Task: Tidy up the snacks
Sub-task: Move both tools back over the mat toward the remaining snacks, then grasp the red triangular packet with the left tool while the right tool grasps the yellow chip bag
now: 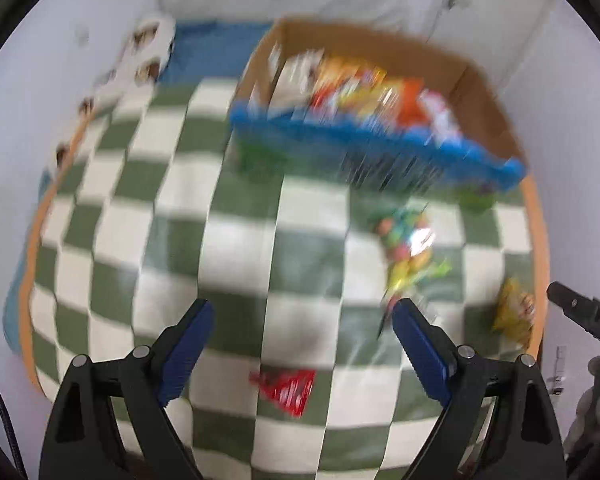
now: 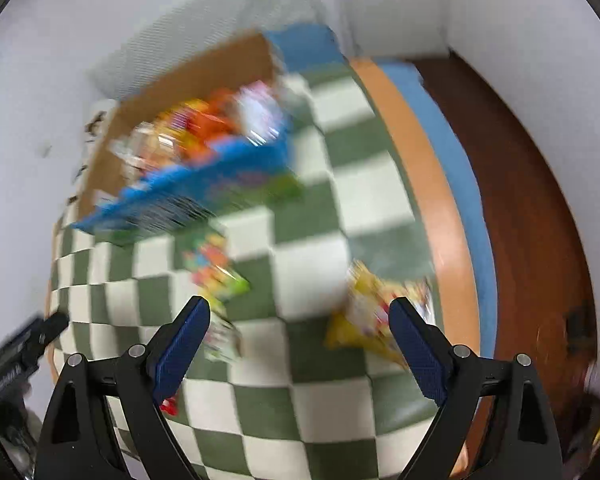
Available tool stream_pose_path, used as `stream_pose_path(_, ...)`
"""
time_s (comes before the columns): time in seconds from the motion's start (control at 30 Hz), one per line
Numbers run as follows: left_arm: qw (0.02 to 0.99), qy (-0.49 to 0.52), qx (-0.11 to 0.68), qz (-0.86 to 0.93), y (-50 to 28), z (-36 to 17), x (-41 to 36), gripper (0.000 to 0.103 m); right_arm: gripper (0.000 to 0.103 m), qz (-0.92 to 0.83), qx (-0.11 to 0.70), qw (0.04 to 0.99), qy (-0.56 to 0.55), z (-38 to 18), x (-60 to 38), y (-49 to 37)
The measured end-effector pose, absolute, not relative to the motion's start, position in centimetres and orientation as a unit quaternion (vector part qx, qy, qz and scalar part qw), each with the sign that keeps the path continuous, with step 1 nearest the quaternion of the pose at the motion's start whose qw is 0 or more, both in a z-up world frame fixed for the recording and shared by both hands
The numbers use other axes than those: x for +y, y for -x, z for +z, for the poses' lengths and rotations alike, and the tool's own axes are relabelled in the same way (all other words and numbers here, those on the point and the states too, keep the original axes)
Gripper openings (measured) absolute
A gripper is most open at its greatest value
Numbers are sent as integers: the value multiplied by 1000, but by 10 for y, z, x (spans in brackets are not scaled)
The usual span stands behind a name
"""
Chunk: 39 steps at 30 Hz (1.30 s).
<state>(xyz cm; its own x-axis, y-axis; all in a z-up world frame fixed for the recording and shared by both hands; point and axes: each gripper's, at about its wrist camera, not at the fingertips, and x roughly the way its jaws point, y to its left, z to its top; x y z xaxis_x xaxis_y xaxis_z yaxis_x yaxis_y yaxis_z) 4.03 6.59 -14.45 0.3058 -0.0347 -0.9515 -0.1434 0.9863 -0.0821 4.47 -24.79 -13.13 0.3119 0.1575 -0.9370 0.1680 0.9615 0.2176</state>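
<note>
Both grippers hang wide apart and empty over the checkered cloth (image 1: pixel 236 240), pointing steeply down at it, so I judge this to be the reach toward the loose packets, before any pick. Nearest the left gripper (image 1: pixel 303 320), just below its tips in its own view, lies a red packet (image 1: pixel 286 390) flat on the cloth; nothing sits between its blue pads (image 1: pixel 188 354). The right gripper (image 2: pixel 299 318) is just as wide, and a yellow bag (image 2: pixel 366 320) lies just ahead between its fingers near the table's orange edge (image 2: pixel 420 184), though the pads are not on it. Between the two, a little farther out, a clear bag of many-coloured sweets (image 1: pixel 408 248) lies on the cloth, and beyond that stands the cardboard box (image 1: pixel 476 92) with a blue front, already holding a jumble of orange, yellow and white packets. The next move, as I read it, calls for each gripper to drop onto its nearest packet, close on a thin crinkly edge, and carry it to the box. Everything is smeared by motion blur, so labels are unreadable and the packets in the box cannot be counted; the small pale thing by the right gripper's left finger is perhaps another wrapper. The box's back corner hides its far contents.
</note>
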Motion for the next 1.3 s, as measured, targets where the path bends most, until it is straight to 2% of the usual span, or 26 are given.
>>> stream_pose_path(0.17, 761, 104, 637, 63, -20, -193, 81, 91, 93, -40, 629, 754, -182, -193, -287, -47)
stream_pose_path(0.4, 740, 110, 659, 76, 0, -219, 82, 91, 93, -40, 648, 710, -274, -248, -315, -43)
stream_pose_path(0.57, 735, 123, 661, 85, 8, -223, 89, 91, 93, 93, 664, 695, -261, -223, -261, -20)
stream_pose_path(0.73, 731, 130, 665, 81, 15, -227, 90, 91, 93, 47, 640, 758, -115, -192, -254, -25)
stream_pose_path(1.0, 707, 93, 700, 37, 7, -265, 63, 91, 93, 9, 677, 727, -116, -249, -253, -63)
stream_pose_path(1.03, 705, 89, 703, 34, 4, -271, 60, 91, 92, 11, 680, 724, -114, -254, -249, -62)
stream_pose_path(1.07, 701, 93, 706, 29, 1, -278, 58, 91, 86, 13, 682, 722, -113, -259, -246, -62)
stream_pose_path(1.1, 698, 96, 709, 28, 0, -282, 57, 89, 80, 14, 682, 723, -111, -262, -244, -60)
stream_pose_path(1.13, 696, 102, 710, 26, -1, -286, 56, 78, 76, 10, 681, 725, -100, -264, -241, -57)
stream_pose_path(1.2, 695, 112, 709, 27, 0, -291, 58, 64, 71, 13, 675, 733, -87, -265, -238, -49)
stream_pose_path(1.3, 702, 120, 701, 31, 5, -292, 61, 55, 65, 27, 675, 734, -69, -263, -234, -32)
